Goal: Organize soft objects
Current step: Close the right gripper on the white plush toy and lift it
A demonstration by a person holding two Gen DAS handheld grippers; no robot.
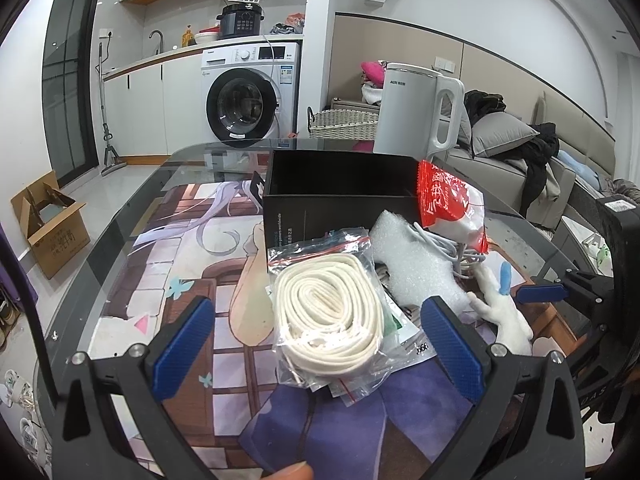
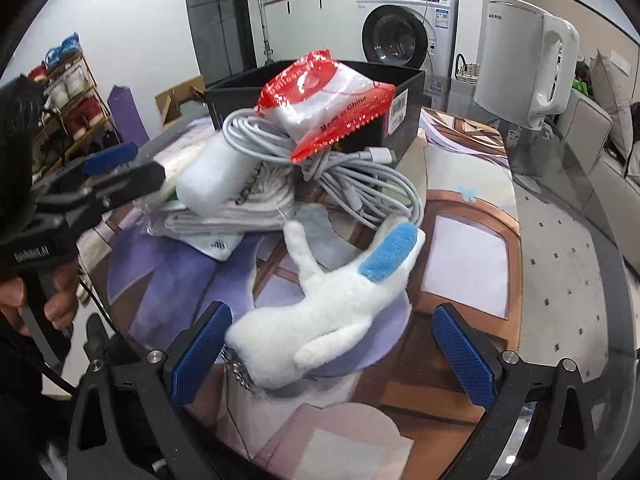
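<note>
Fingers spread wide on both tools, nothing held. The left gripper (image 1: pixel 318 344) straddles a clear zip bag of coiled cream rope (image 1: pixel 328 312) — the coil sits squarely between the blue pads (image 1: pixel 182 348), its long axis running away from the fingers toward the black box (image 1: pixel 340 184) beyond. A straight closing squeeze would, I judge, meet the coil across its narrow width.

The right gripper (image 2: pixel 332 356) frames a white plush toy (image 2: pixel 332 308) with a blue patch; its body lies between the fingers but skewed, the near end hard by the left finger and the ears pointing away and to the right. Each tool is nearer its own item, so which goes first cannot be told.

Past both sets of fingertips the rest of the pile is heaped against the box: a white foam piece (image 1: pixel 416 264), a bundle of grey cables (image 2: pixel 360 184), and a red-and-clear packet (image 2: pixel 328 96) resting on top of the cables.

Everything rests on a printed mat (image 1: pixel 192 248) over a glass table (image 1: pixel 120 216). A white kettle (image 1: pixel 416 108) stands behind the box, with a washing machine (image 1: pixel 248 96) and a sofa (image 1: pixel 520 160) farther back.
</note>
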